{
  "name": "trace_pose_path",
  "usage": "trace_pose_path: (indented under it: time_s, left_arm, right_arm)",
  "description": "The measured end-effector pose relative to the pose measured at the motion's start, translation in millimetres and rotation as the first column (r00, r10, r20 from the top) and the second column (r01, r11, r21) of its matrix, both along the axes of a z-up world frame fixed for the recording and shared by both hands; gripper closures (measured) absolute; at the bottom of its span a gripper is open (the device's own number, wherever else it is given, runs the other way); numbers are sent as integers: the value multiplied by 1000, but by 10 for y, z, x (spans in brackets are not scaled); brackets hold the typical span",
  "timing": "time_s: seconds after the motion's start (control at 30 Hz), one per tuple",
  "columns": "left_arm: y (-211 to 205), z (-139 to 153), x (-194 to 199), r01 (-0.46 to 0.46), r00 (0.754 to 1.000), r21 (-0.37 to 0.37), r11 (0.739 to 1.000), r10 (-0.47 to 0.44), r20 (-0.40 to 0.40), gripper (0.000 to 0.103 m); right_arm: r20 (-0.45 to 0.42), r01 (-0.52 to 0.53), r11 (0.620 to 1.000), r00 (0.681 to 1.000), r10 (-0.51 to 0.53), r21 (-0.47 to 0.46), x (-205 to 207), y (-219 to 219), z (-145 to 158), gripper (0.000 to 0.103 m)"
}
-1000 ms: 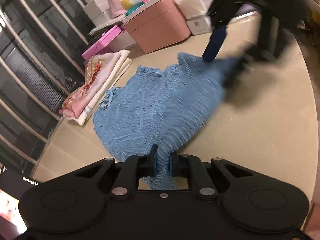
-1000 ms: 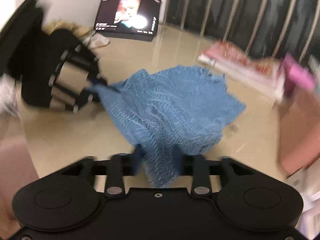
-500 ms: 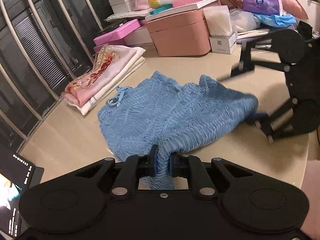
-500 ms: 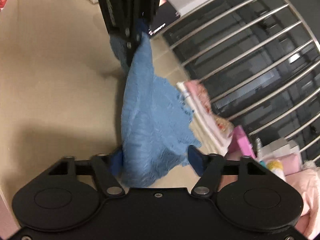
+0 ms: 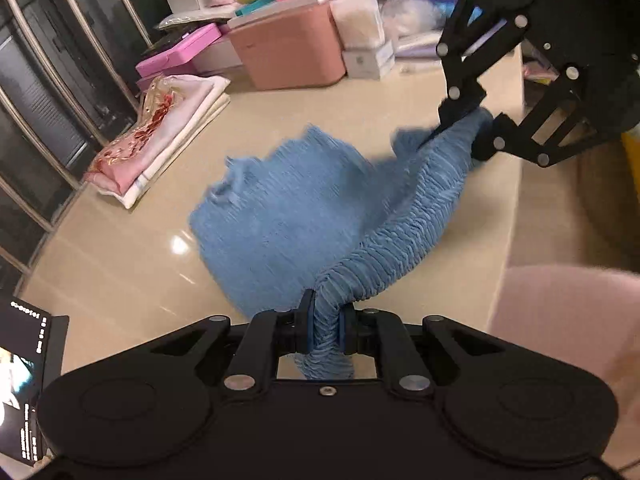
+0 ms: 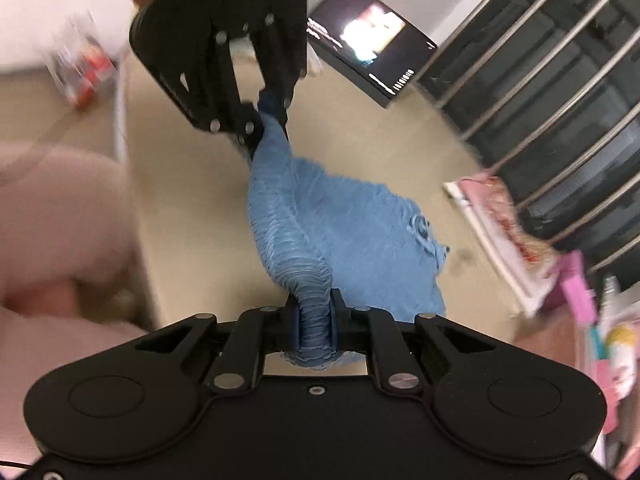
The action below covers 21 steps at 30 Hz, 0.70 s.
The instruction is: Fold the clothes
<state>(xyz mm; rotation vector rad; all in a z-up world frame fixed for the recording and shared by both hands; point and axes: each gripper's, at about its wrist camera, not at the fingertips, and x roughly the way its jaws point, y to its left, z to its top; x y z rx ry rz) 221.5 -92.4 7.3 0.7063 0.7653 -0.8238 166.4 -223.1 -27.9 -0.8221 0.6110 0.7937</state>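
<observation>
A blue ribbed knit garment [image 5: 304, 208] lies partly on the beige table, its near edge lifted and stretched between both grippers. My left gripper [image 5: 325, 326] is shut on one bunched corner. My right gripper [image 6: 314, 322] is shut on the other corner; it shows in the left wrist view [image 5: 466, 128] at upper right, clamped on the cloth. The left gripper shows in the right wrist view [image 6: 266, 120] at the top, holding the far end. The garment [image 6: 360, 240] hangs in a taut fold between them, the rest spread on the table.
A stack of folded pink and white clothes [image 5: 160, 136] lies at the table's left by the railing. Pink boxes [image 5: 288, 44] and packages crowd the far side. A screen [image 6: 372, 36] stands at one end. The table edge [image 5: 516, 200] runs along the right.
The right gripper's fingers have closed on the cloth. Both grippers have lifted and pulled the edge taut, nearer the table's edge; the garment has slid with them.
</observation>
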Motion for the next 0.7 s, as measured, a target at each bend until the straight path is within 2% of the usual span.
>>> trace_pose_path:
  time_s: [0.1,0.2,0.27,0.3,0.33,0.37,0.47,0.5,0.53,0.57,0.6,0.63,0.7]
  left_arm:
    - [-104,235,325,-20,998,-19,1000,19,-57,91]
    - [-294,181,837,-65,992,26,998,68,-103,88]
    - [-396,-38,1258,-126,977,63,990,135,-166,69]
    - [-420,-160,1442,-168,968,67,983,178,-177,46]
    - [-425,-269,1588,-216,959,64,974,224,-171,36]
    - [-426,-378,1729,-268,948,60,962,274,-161,36]
    - [-270,-544,1956,-388,901,19,922,383,-202,34]
    - [-177,-549,1976,-402,892,-12,916,388,-230,32]
    - [-62,-536,1960,-411,886,-46,910,388,-253,27]
    - [61,-520,1935,-424,880,-77,902,390,-272,23]
    - [185,-512,1903,-442,871,-106,891,398,-288,17]
    - [308,-508,1864,-463,859,-133,877,407,-310,15]
    - [538,-502,1786,-506,831,-185,842,420,-364,15]
  right_arm:
    - [-140,57,994,989,-43,98,331,-207,327,90]
    - [-284,191,965,949,-135,179,885,-445,386,90]
    - [-400,290,933,898,-187,215,1307,-586,280,90]
    - [-432,340,913,875,-219,225,1487,-641,185,89]
    - [-455,394,890,852,-260,229,1656,-690,55,87]
    - [-476,448,863,826,-301,233,1813,-740,-76,84]
    - [-548,596,764,736,-397,246,2091,-941,-455,61]
    - [-565,628,726,719,-405,278,2094,-1029,-506,48]
    - [-582,657,686,703,-408,312,2085,-1121,-546,40]
    - [-597,677,643,696,-401,358,2033,-1227,-549,38]
    - [-617,702,586,682,-392,404,1970,-1353,-550,33]
    - [-637,724,525,670,-382,447,1906,-1479,-551,29]
    - [-675,762,404,641,-365,506,1757,-1700,-558,23]
